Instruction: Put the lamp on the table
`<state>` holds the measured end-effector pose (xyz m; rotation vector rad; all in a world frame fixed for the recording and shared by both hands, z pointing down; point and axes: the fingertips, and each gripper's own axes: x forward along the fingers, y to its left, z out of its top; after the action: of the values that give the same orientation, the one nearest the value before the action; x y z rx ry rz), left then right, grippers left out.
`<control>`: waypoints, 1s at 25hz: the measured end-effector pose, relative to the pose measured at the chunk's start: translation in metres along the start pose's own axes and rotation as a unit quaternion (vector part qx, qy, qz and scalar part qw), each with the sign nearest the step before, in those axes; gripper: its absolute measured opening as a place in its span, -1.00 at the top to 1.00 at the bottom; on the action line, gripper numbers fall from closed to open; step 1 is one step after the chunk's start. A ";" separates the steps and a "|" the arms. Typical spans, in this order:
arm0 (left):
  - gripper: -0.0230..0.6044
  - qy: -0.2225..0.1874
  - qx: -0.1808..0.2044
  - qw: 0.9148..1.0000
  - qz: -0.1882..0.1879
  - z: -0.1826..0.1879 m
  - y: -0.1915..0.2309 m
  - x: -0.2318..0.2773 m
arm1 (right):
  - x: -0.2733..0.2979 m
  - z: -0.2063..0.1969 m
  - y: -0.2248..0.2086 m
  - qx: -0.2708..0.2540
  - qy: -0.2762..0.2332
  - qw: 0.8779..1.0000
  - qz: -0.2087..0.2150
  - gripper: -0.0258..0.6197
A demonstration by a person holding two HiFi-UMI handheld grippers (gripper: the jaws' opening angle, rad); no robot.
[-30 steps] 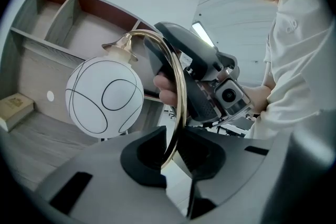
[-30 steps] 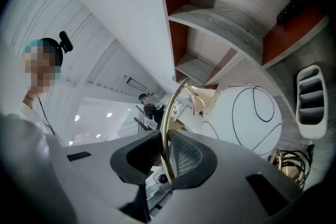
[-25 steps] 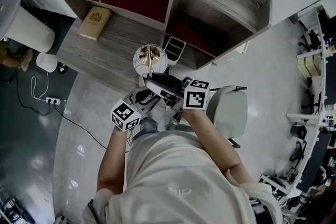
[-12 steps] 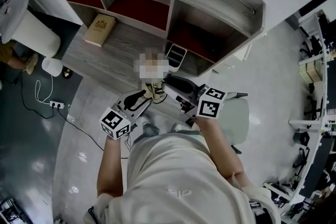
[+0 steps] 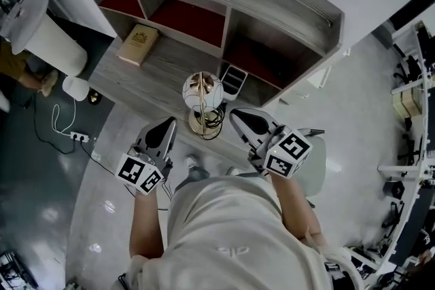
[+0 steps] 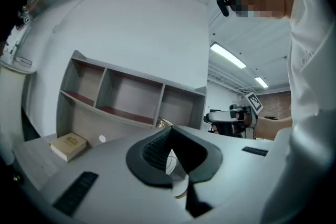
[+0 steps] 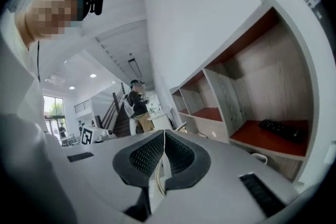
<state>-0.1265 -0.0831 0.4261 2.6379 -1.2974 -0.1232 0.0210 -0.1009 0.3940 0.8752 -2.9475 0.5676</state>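
Note:
The lamp, a white globe on a brass stem and round base, stands upright near the front edge of the grey wooden desk. My left gripper is just left of the base, apart from it and shut on nothing. On the other side my right gripper is also shut and empty, clear of the lamp. In the left gripper view the jaws meet, with a sliver of the lamp behind them. The right gripper view shows its jaws pressed together.
A hutch with red-lined compartments rises at the desk's back. A book lies at the left, a small tray beside the lamp. A pale chair is at my right, a power strip and cable on the floor.
Both grippers have let go of the lamp, drawn back and apart to either side, and shut. The lamp now stands alone on the desk.

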 end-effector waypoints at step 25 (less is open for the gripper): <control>0.88 0.004 0.080 0.995 0.061 0.030 -0.022 -0.013 | -0.013 0.013 0.007 -0.142 -0.001 0.987 -0.074 0.83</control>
<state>-0.1225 -0.0636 0.3915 2.6763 -1.5199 0.0090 0.0296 -0.0933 0.3785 1.0458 -2.8321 0.1359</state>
